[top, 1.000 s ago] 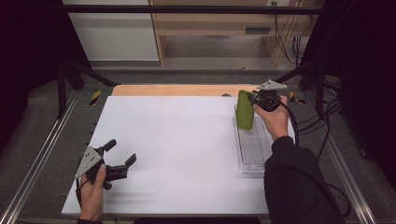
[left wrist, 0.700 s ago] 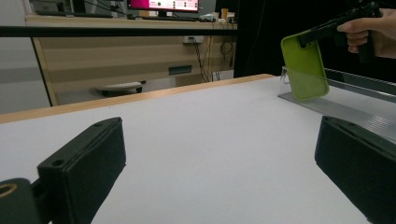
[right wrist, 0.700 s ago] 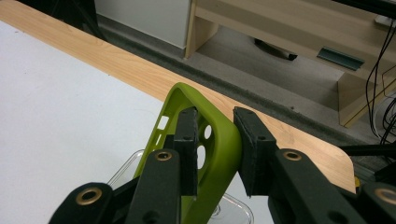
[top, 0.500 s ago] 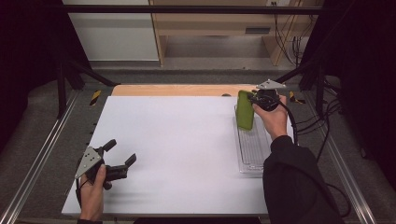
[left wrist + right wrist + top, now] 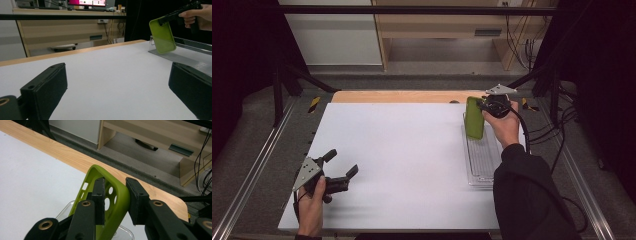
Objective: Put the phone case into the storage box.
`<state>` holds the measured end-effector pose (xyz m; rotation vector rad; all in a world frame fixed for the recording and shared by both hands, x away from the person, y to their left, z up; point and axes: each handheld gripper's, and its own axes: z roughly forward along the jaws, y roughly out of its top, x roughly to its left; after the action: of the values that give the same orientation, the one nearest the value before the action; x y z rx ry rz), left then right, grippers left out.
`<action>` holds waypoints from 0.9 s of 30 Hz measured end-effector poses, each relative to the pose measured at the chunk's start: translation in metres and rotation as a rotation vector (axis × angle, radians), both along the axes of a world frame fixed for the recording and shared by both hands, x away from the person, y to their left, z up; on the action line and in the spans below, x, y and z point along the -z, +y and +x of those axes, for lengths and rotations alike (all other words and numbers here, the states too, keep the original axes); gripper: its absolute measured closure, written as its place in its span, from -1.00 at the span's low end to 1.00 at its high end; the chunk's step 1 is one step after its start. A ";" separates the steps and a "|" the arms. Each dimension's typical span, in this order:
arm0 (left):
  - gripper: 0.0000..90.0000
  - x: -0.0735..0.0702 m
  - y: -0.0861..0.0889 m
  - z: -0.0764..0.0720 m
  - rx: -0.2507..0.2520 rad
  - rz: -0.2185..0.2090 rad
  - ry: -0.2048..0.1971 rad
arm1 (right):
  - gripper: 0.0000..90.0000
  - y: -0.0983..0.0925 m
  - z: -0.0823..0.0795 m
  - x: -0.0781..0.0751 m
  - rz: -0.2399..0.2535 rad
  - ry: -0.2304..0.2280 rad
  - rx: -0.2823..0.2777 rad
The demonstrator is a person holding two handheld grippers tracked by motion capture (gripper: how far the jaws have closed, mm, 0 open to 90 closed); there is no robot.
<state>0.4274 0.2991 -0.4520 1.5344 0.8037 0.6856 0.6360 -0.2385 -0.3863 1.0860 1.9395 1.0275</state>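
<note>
Green phone case [image 5: 474, 118] is held above the far end of a clear plastic tray [image 5: 482, 160] at the right side of the white table [image 5: 402, 150], pinched by the right gripper [image 5: 484, 106]. In the right gripper view the jaws are seen closed on one side wall of the case [image 5: 117, 202], one pad inside the shell and one outside, near the corner with the camera cut-outs. The case hangs roughly upright, its lower end just over the tray, and from the left gripper view [image 5: 162, 35] it appears tilted and clear of the tray floor, though contact cannot be ruled out.

The step in hand is judged to be lifting the case out of, or setting it into, the tray. A soft wall is gripped, so the squeeze is best kept firm but not hard, lest the shell buckle or twist. The case should be moved slowly and kept clear of the tray's rim.

The left gripper [image 5: 339, 172] rests low at the near left of the table, its jaws wide apart and holding nothing; it can be left there, well away from the work.
</note>
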 end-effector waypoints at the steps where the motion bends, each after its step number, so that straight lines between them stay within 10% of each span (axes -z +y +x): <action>1: -0.97 0.000 0.000 0.000 -0.001 0.000 0.000 | 0.55 0.000 0.000 0.000 0.000 0.000 0.000; 27: -0.97 0.000 -0.001 0.000 0.002 -0.003 0.001 | 0.44 -0.001 0.006 0.004 0.013 0.017 0.037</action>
<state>0.4276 0.2976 -0.4522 1.5326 0.8032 0.6817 0.6423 -0.2393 -0.3902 1.1370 1.9215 1.0154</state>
